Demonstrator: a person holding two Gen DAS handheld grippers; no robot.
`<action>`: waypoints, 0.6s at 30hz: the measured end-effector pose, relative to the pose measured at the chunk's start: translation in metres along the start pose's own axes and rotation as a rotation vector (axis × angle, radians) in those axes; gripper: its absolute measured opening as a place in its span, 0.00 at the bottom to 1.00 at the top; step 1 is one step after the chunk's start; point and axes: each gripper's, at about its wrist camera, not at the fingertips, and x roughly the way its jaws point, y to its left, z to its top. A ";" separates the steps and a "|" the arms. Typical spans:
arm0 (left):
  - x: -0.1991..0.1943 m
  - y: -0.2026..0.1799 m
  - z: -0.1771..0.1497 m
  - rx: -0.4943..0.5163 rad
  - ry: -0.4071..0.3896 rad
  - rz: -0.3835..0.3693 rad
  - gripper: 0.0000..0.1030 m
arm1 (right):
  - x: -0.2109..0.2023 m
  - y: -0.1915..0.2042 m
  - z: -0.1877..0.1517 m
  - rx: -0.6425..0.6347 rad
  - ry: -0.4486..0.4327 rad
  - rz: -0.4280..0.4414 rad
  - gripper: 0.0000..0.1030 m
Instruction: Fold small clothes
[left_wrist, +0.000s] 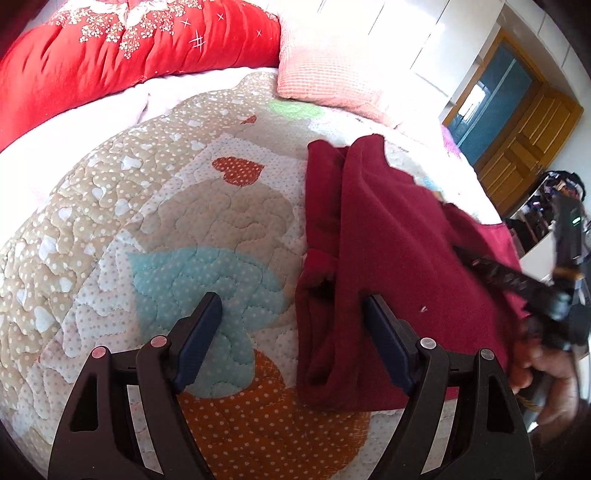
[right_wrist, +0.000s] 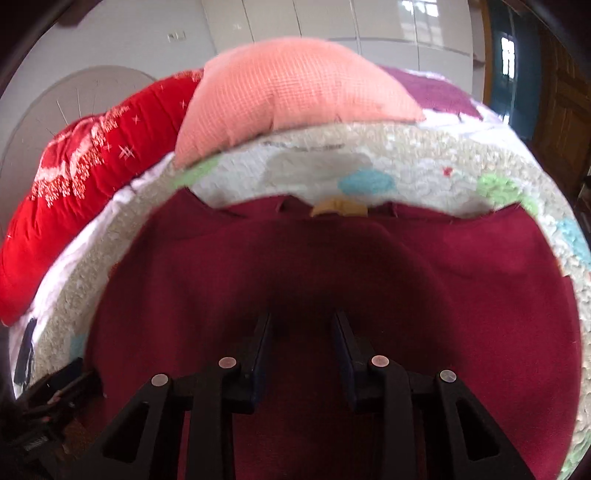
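Two views cover the bed. Left wrist view: the left gripper (left_wrist: 291, 306) stands wide and empty over the quilt (left_wrist: 155, 229), straddling the left edge of the maroon garment (left_wrist: 388, 236), ready to take a fold line. Right wrist view: the right gripper (right_wrist: 301, 325) hangs over the garment's middle, jaws narrowly apart, nothing pinched, likely just released. A pillow (right_wrist: 291, 88) lies beyond.
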 end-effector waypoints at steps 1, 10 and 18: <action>-0.004 0.000 0.001 -0.004 -0.013 -0.027 0.78 | -0.003 -0.001 0.000 0.008 -0.021 0.008 0.31; -0.029 -0.024 0.000 0.098 -0.124 -0.137 0.78 | -0.069 -0.030 -0.020 -0.003 -0.125 -0.028 0.31; 0.013 -0.031 -0.008 0.116 0.036 -0.010 0.78 | -0.098 -0.125 -0.072 0.073 -0.094 -0.166 0.27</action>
